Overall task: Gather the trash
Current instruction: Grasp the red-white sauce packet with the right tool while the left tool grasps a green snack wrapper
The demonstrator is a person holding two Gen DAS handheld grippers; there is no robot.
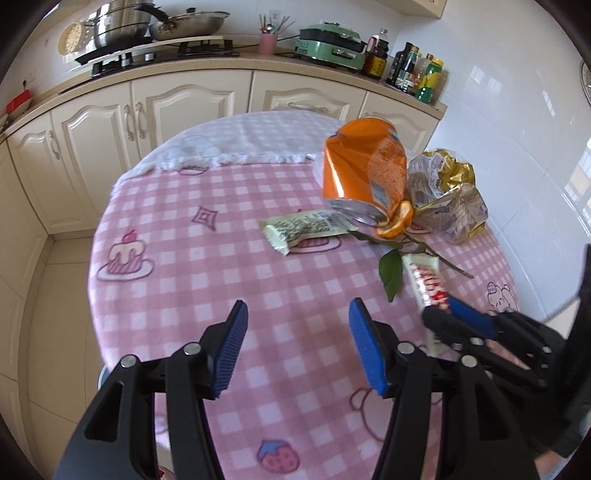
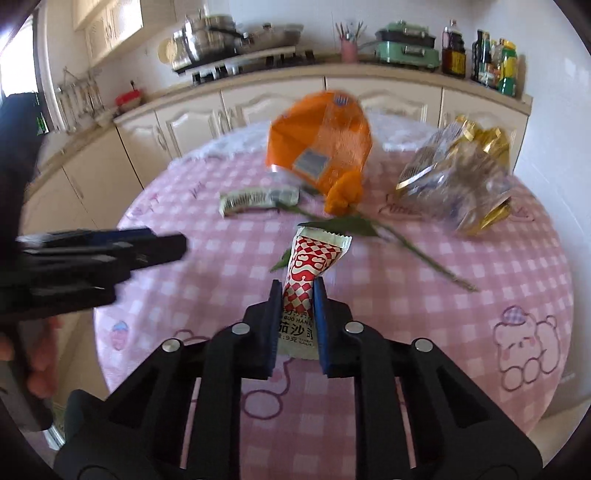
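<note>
Tablecloth (image 1: 192, 295) pink-and-white check, printed with cupcake, strawberry and bear outlines; white fringed cloth (image 1: 251, 140) at far end. Crushed can (image 1: 364, 170) orange, silver base, small blue mark near top. Peel (image 1: 397, 221) orange. Crumpled bag (image 1: 443, 192) clear with gold edges and grey print. Leaf and stem (image 1: 391, 273) green. Sachet (image 2: 310, 273) white with red-and-white checks, black lettering lower down. Flat wrapper (image 1: 303, 230) pale cream-green with dark print. Left gripper (image 1: 297, 350) and right gripper (image 2: 298, 325) black with blue pads (image 1: 231, 350). Cabinets (image 1: 177, 107) cream. Cooker (image 1: 332, 44) mint green. Utensil cup (image 1: 267, 42) pink. Pots (image 1: 118, 26) steel.
</note>
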